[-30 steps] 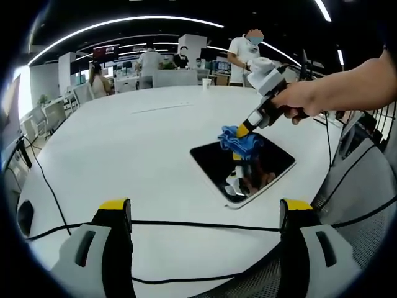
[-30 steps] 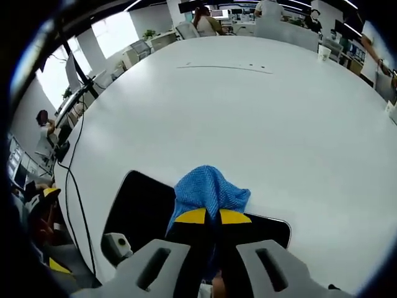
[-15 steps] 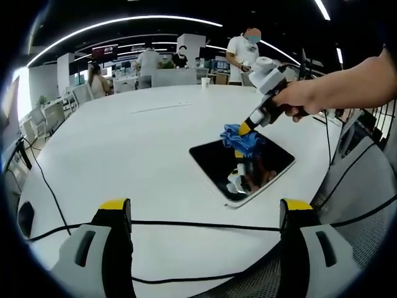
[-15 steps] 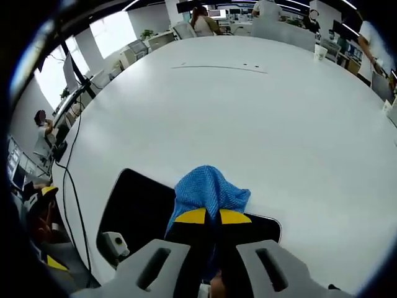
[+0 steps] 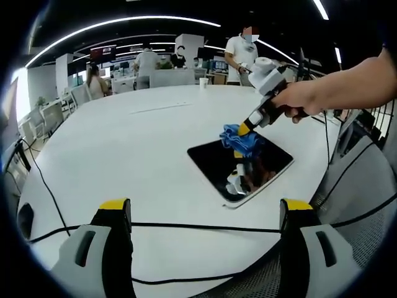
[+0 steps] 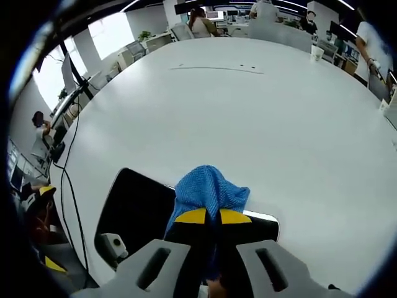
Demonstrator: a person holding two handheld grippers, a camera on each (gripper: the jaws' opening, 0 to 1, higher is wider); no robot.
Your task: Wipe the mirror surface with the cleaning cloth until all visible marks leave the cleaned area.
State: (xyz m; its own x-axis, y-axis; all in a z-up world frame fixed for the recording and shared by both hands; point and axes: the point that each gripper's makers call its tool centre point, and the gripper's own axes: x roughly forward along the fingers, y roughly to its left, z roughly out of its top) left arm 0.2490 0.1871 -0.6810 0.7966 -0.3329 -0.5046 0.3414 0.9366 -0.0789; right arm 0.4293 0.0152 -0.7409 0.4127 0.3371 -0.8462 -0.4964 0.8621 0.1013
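Observation:
A dark rectangular mirror (image 5: 220,166) (image 6: 133,211) with a pale rim lies flat on the white table (image 5: 124,149), toward its right side. A bunched blue cleaning cloth (image 5: 239,140) (image 6: 208,189) rests on the mirror's far edge. My right gripper (image 5: 245,128) (image 6: 210,216), held by a person's hand (image 5: 304,99), is shut on the cloth and presses it to the glass. My left gripper (image 5: 205,208) stays back at the table's near edge, open, with nothing between its yellow-tipped fingers (image 5: 115,205). The mirror reflects the right gripper.
A black cable (image 5: 186,225) crosses the table in front of my left gripper, another (image 5: 43,180) trails down the left edge. A paper cup (image 5: 205,82) stands at the far side. People and desks fill the office beyond. Mesh chairs (image 5: 366,186) stand at the right.
The right gripper has slid the cloth a little toward the mirror's far edge. The left gripper has held still.

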